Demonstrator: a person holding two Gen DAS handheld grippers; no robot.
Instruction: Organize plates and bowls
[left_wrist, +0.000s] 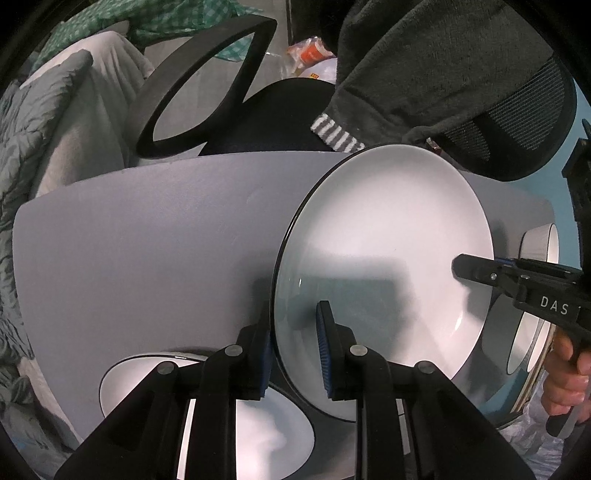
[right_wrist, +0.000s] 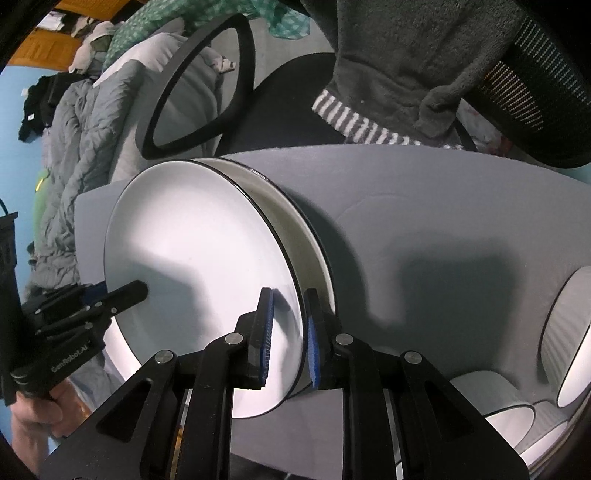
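While plate (right_wrist: 192, 266) tilts over bowl (right_wrist: 295, 229) | both grippers grip rim

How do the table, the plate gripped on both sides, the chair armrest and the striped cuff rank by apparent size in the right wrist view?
1. table
2. plate, enlarged by nearness to the camera
3. armrest
4. cuff

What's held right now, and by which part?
One white plate, held by both tongs at its black rim on opposite sides: left tongs on one edge, right tongs on the other. It is above another plate on the table.
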